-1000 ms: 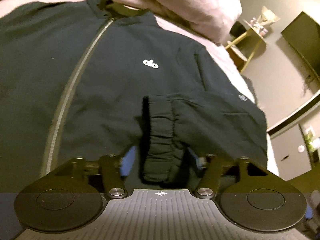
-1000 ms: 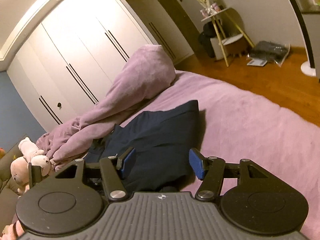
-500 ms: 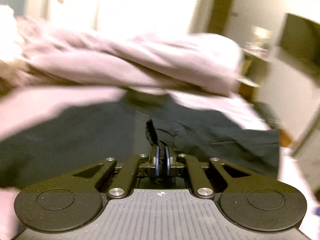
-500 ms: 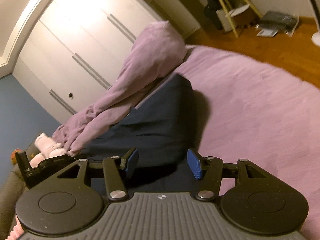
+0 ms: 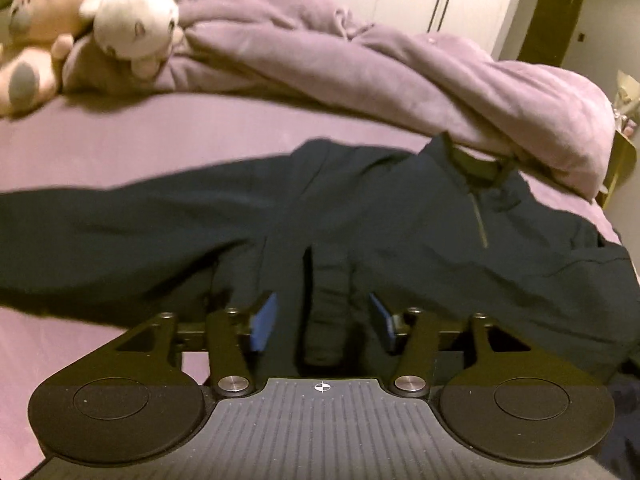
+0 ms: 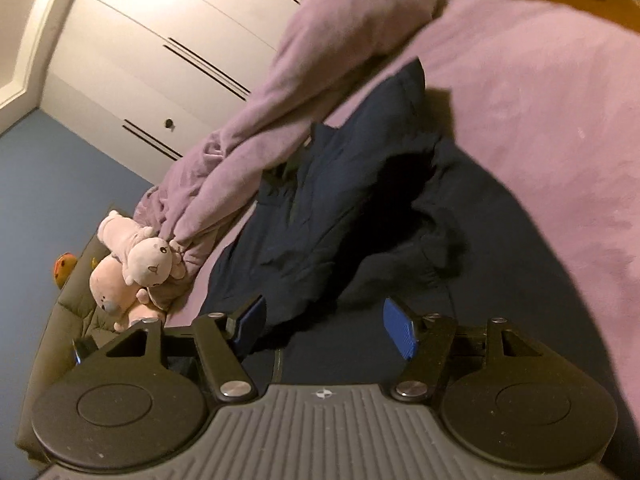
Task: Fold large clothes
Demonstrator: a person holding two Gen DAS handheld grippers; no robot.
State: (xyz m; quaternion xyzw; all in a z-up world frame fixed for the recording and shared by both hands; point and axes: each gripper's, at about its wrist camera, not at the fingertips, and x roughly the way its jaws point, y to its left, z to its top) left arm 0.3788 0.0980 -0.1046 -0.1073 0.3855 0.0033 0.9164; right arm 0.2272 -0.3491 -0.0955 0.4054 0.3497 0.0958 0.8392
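- Spreading apart right now, the left gripper (image 5: 323, 322) has its jaws on either side of a ribbed sleeve cuff (image 5: 326, 312); the blue pads (image 5: 264, 322) stand clear of the cloth, so nothing is pinched.
- Just beyond those jaws lies the dark navy jacket (image 5: 400, 224), flat on the bed (image 5: 140, 144), its other sleeve stretched far out to the left of the jaws.
- Further ahead and to the right of the jaws sit the jacket's collar and short zip (image 5: 480, 220), tucked against a rumpled lilac duvet (image 5: 360, 68).
- Far ahead on the left, two plush toys (image 5: 80, 28) rest at the head of the bed.
- Over on the right gripper (image 6: 323, 326) the jaws are widening too, with only loose jacket fabric beneath the gap and no contact at the blue pads (image 6: 398, 332).
- Ahead of these jaws the jacket (image 6: 340, 216) bunches into folds; right of them the bed sheet (image 6: 540, 100) lies bare.
- Left of the jaws, plush toys (image 6: 136, 268) lean against the duvet (image 6: 280, 100), with white wardrobe doors (image 6: 160, 48) behind.
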